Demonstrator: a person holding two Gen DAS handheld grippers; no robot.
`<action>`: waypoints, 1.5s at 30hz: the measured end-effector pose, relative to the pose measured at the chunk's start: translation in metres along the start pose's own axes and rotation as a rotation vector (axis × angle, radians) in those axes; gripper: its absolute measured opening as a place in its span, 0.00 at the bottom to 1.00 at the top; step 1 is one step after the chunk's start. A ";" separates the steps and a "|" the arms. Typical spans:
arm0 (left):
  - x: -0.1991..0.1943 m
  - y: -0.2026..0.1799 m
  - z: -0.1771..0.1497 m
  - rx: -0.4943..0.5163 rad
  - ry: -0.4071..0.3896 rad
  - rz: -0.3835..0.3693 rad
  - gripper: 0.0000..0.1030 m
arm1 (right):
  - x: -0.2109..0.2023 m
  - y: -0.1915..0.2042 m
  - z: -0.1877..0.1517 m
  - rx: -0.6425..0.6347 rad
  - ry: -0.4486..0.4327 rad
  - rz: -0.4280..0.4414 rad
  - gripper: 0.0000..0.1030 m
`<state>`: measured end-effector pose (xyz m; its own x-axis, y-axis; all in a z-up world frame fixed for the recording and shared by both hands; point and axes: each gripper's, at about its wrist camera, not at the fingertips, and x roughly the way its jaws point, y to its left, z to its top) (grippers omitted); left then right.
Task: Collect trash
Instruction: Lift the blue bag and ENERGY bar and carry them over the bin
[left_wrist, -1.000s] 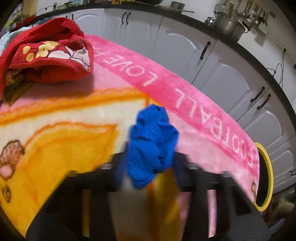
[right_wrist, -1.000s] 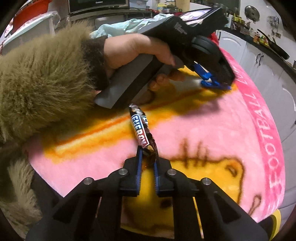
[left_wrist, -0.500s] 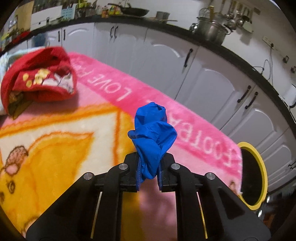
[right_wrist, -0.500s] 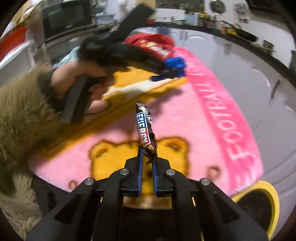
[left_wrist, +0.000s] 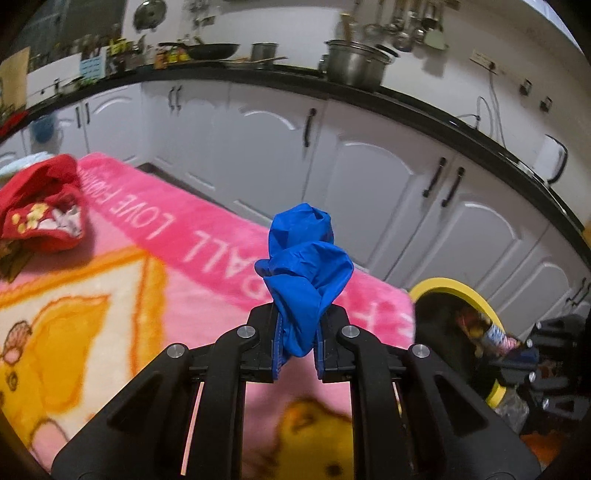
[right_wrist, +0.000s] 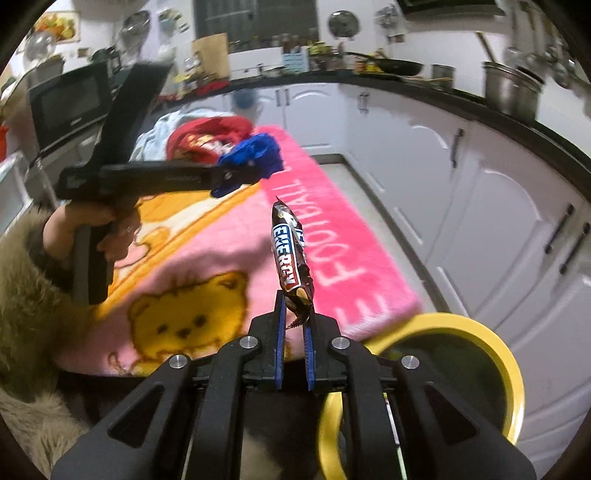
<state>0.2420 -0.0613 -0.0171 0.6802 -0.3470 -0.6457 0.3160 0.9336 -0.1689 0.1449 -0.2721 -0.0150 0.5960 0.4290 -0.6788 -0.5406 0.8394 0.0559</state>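
Left tool (left_wrist: 297, 345), jaws clamped on a crumpled blue plastic bag (left_wrist: 304, 275), which stands up from the pads above the pink blanket (left_wrist: 207, 258). Right tool (right_wrist: 294, 332), jaws closed on the lower end of an energy-bar wrapper (right_wrist: 290, 254), held upright just beyond the blanket's near corner. Yellow-rimmed bin (right_wrist: 513, 373) beside that corner, below the right tool; its contents look like wrappers, though blur prevents certainty. Red cloth (left_wrist: 44, 206) at the blanket's far end. White cabinets (left_wrist: 369, 177) across from the blanket.
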 end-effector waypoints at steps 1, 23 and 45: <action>0.001 -0.007 0.000 0.007 -0.001 -0.008 0.07 | -0.006 -0.007 -0.003 0.018 -0.008 -0.011 0.08; -0.010 -0.121 -0.016 0.117 -0.056 -0.145 0.07 | -0.074 -0.079 -0.050 0.244 -0.086 -0.190 0.08; 0.016 -0.197 -0.049 0.180 -0.051 -0.202 0.08 | -0.079 -0.119 -0.093 0.414 -0.075 -0.252 0.08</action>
<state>0.1586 -0.2464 -0.0307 0.6226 -0.5327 -0.5733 0.5576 0.8160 -0.1526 0.1064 -0.4371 -0.0362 0.7271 0.2057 -0.6550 -0.1014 0.9758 0.1939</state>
